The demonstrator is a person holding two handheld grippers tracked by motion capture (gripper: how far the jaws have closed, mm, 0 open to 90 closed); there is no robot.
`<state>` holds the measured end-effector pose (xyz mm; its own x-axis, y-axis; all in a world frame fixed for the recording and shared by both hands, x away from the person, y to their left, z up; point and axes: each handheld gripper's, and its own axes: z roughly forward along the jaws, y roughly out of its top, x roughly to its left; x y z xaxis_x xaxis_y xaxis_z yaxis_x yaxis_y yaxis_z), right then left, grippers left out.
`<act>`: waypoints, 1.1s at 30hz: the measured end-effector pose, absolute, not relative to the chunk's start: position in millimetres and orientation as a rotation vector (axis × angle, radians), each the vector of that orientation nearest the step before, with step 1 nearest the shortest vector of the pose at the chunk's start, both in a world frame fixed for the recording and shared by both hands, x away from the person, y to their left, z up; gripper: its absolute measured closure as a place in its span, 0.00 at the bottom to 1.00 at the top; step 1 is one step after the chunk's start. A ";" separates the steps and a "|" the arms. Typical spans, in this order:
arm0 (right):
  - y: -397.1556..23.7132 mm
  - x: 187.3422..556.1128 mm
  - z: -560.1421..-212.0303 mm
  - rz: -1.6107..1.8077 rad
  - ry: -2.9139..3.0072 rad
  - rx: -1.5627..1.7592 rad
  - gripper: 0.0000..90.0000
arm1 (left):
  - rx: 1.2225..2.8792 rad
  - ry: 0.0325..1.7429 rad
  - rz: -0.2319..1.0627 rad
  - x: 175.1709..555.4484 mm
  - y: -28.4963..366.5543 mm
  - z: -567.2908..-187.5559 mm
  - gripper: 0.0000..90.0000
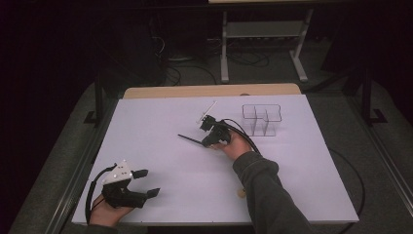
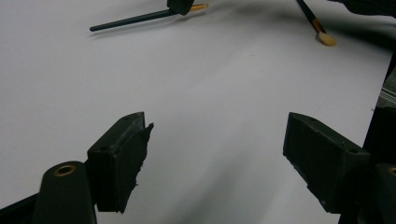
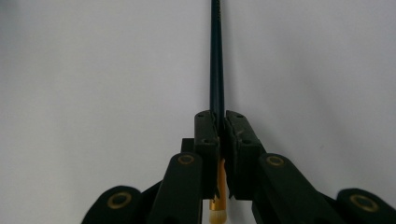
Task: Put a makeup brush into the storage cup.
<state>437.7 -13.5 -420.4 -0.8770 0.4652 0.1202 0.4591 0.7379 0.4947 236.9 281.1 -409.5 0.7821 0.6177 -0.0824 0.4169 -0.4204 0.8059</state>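
The makeup brush (image 3: 216, 70) has a thin, dark, glossy handle, a shiny gold metal-looking ferrule and a pale soft tip, and a second brush (image 2: 314, 21) looks the same. The right gripper (image 3: 219, 130) and the left gripper (image 2: 217, 158) have matt black plastic jaws with slightly rough pads (image 2: 140, 149) and brass-coloured rivets. The table (image 1: 160, 126) is covered in smooth, matt white with a bare wooden edge (image 1: 209, 90), and the compartment organiser (image 1: 262, 119) is clear glossy plastic.

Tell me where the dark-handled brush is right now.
The dark-handled brush lies mid-table in the high view, clamped in the right hand-held gripper, its handle pointing left, just left of the clear organizer.
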 end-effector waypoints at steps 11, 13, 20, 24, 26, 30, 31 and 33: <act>-23.2 422.2 -402.5 0.886 2.958 0.688 0.93 | 2.084 0.751 0.290 236.6 276.2 -408.0 0.24; -25.8 416.8 -398.5 0.900 2.973 0.656 0.93 | 2.086 0.746 0.290 236.7 274.1 -407.3 0.24; -34.2 397.1 -386.3 0.961 2.988 0.580 0.93 | 2.085 0.720 0.282 237.3 264.9 -402.4 0.25; -42.8 385.2 -377.2 0.994 2.979 0.522 0.93 | 2.099 0.714 0.282 239.4 259.3 -399.3 0.25; -45.0 382.7 -375.4 0.993 2.976 0.523 0.93 | 2.110 0.703 0.280 240.5 256.9 -397.3 0.25; -59.7 371.5 -368.0 1.011 2.967 0.480 0.93 | 2.096 0.693 0.259 244.4 251.7 -393.3 0.27; -59.7 371.5 -368.0 1.011 2.967 0.480 0.93 | 2.101 0.695 0.256 245.3 250.3 -392.5 0.27; -66.1 367.5 -365.6 1.017 2.959 0.469 0.93 | 2.113 0.682 0.256 248.5 245.4 -389.5 0.27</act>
<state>367.5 -66.1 -365.6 -0.9558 0.2702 0.1162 0.2846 0.7493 0.5980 248.5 245.4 -389.5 0.8284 0.5564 -0.0653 0.3761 -0.4659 0.8009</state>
